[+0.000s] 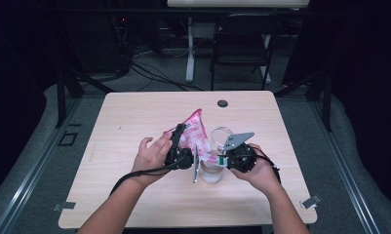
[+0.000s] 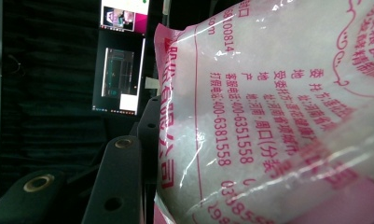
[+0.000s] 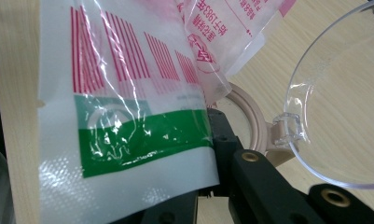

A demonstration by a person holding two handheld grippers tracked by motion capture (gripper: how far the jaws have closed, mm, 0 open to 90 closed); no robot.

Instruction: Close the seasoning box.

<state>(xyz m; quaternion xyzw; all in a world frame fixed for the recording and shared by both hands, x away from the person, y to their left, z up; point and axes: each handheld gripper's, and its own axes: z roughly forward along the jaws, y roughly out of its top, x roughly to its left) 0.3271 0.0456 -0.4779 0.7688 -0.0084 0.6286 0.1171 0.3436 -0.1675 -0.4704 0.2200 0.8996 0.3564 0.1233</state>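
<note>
A pink and white plastic bag (image 1: 195, 127) of white grains hangs tilted over the table, its pointed corner up. In the left gripper view the bag (image 2: 278, 116) presses against a black finger (image 2: 119, 179). My left gripper (image 1: 179, 146) is shut on the bag's body from the left. My right gripper (image 1: 223, 160) is shut on the bag's lower edge, whose green band (image 3: 142, 135) lies across the jaws. A clear jar (image 1: 211, 173) stands under the bag, with its clear hinged lid (image 3: 343, 107) open and its beige rim (image 3: 251, 122) partly hidden.
The wooden table (image 1: 134, 122) has a black round plug (image 1: 223, 103) near its far edge. A dark folding chair (image 1: 244, 44) and cables stand on the floor beyond. A lit monitor (image 2: 121, 79) hangs in the dark background.
</note>
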